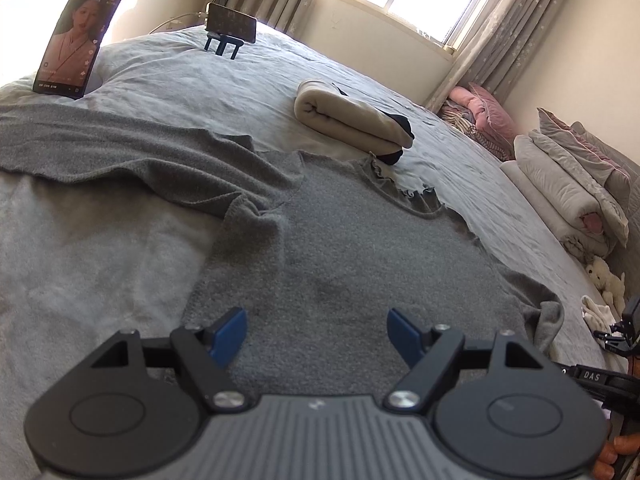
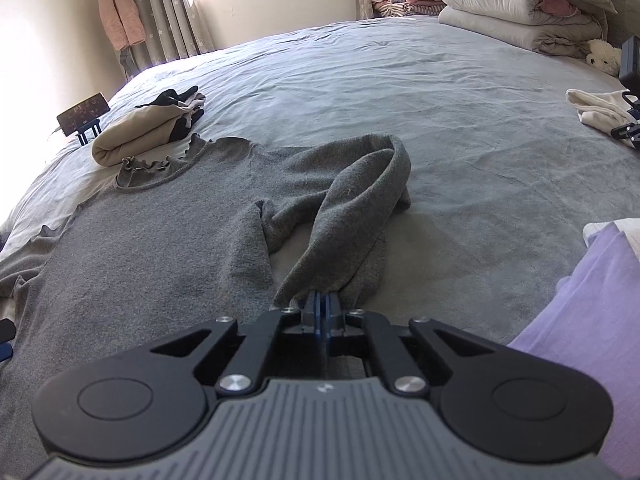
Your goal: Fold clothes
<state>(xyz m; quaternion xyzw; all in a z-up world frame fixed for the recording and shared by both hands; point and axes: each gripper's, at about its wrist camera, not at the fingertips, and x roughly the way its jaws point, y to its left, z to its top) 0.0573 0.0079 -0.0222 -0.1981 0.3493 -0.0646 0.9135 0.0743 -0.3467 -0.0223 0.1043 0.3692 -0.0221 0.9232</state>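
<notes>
A grey knit sweater [image 1: 340,256] with a ruffled collar [image 2: 156,164] lies spread on the bed. One sleeve stretches off to the left in the left wrist view; the other sleeve [image 2: 360,192] bends back toward me in the right wrist view. My right gripper [image 2: 325,300] is shut on the cuff end of that bent sleeve. My left gripper [image 1: 316,330] stands open just over the sweater's lower body, nothing between its blue pads [image 1: 230,334].
A folded beige garment [image 1: 352,116] with black items lies beyond the collar. Two phones [image 1: 80,36] on stands are at the bed's far side. Folded quilts and pillows [image 2: 516,12], a plush toy [image 2: 604,56], a white cloth [image 2: 600,110] and a lilac garment [image 2: 592,312] lie right.
</notes>
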